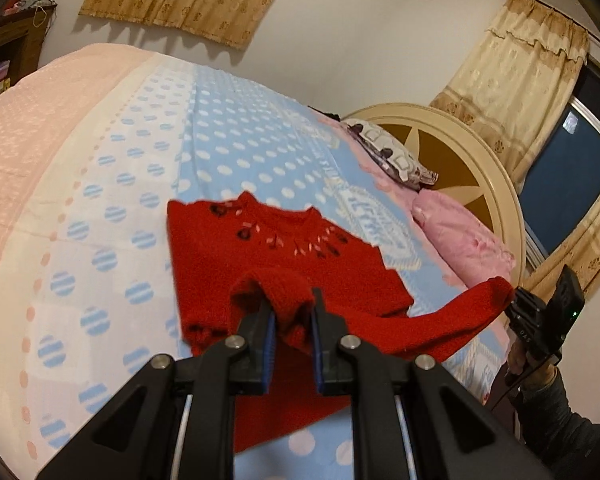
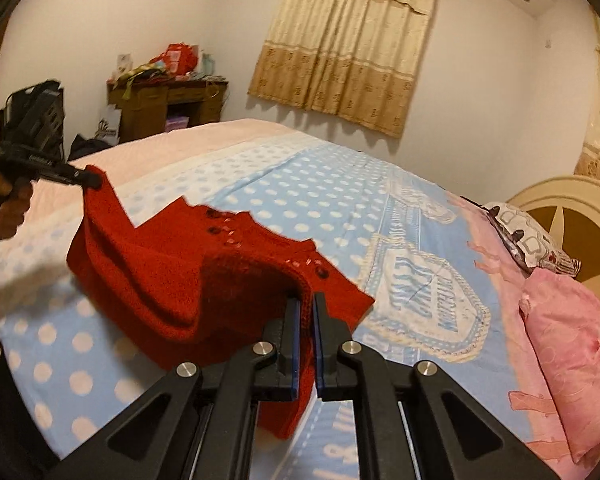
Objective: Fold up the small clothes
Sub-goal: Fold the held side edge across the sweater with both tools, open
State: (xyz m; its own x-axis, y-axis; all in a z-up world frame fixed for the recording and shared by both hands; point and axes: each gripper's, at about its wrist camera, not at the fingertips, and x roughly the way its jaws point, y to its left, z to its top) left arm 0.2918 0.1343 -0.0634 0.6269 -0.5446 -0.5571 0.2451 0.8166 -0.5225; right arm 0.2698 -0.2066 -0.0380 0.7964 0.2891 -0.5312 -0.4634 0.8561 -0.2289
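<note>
Item: left gripper (image 1: 293, 312). Jaws drawn close, pinching a bunched cuff of the red sweater (image 1: 276, 264) between the blue pads. In the right wrist view it appears at 9 o'clock, gripping the tip of a sleeve held up off the bed.

Item: right gripper (image 2: 307, 312). Jaws pressed nearly together on a thin knit edge of the same sweater. In the left wrist view it sits at 3 o'clock, with the other sleeve stretched taut up to it.

Item: red sweater, knit, beaded neckline. Body lies flat on the blue dotted blanket (image 1: 228, 152), neckline toward 12 o'clock, both sleeves raised at 9 and 3 o'clock.

Item: surroundings. Pink pillow (image 2: 572, 344) and patterned pillow (image 2: 532, 244) at 3 o'clock against the round headboard (image 1: 452, 148); curtains at 12 o'clock.

Risks, as judged:
- The right grip holds little fabric; a pull along the taut sleeve could slip the knit out of the pads.
- Uneven lift of the two sleeves could drag the body across the blanket and skew the fold line.
- The bunched cuff in the left jaws could release crumpled, leaving a lumpy sleeve over the chest.
- Beads at the neckline could snag the knit where the sleeves cross.
</note>
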